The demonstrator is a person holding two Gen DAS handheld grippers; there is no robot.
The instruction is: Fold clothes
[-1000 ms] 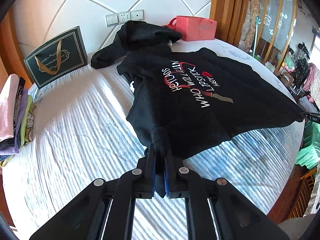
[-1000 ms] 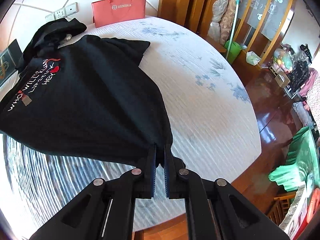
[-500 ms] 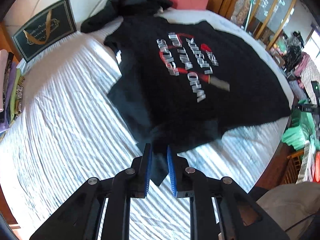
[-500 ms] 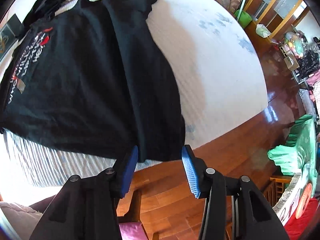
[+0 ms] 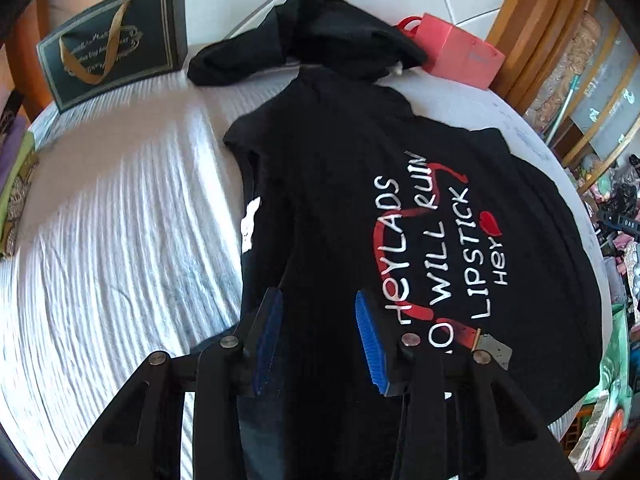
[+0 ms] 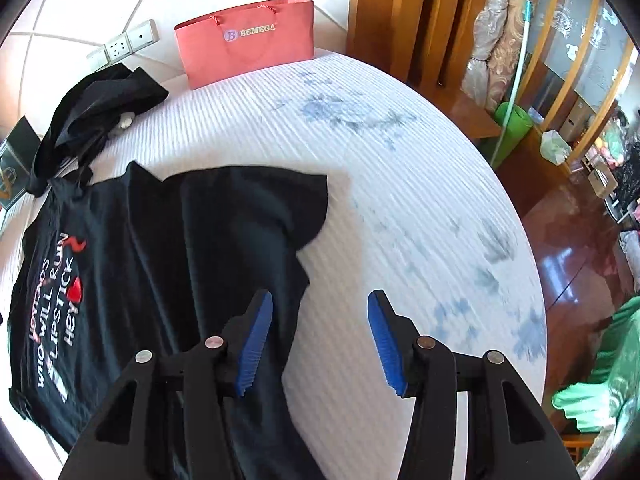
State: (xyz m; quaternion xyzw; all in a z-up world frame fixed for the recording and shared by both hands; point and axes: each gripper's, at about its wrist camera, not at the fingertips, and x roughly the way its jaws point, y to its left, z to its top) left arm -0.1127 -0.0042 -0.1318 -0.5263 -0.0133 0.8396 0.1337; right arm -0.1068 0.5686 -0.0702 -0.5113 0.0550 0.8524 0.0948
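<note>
Both the left gripper [image 5: 318, 332] and right gripper [image 6: 320, 336] hover with fingers wide, holding nothing, above the black T-shirt [image 5: 400, 208] spread on the bed [image 6: 400, 200]

The matte black plastic left gripper [image 5: 318, 340] carries two ridged blue rubber pads [image 5: 370, 346] on angular fingers, with round silver screw heads along the linkage arms (four visible). The matte black plastic right gripper [image 6: 320, 344] looks identical: ribbed blue pads [image 6: 386, 346], silver screws, triangular cut-outs in its arms.
</note>
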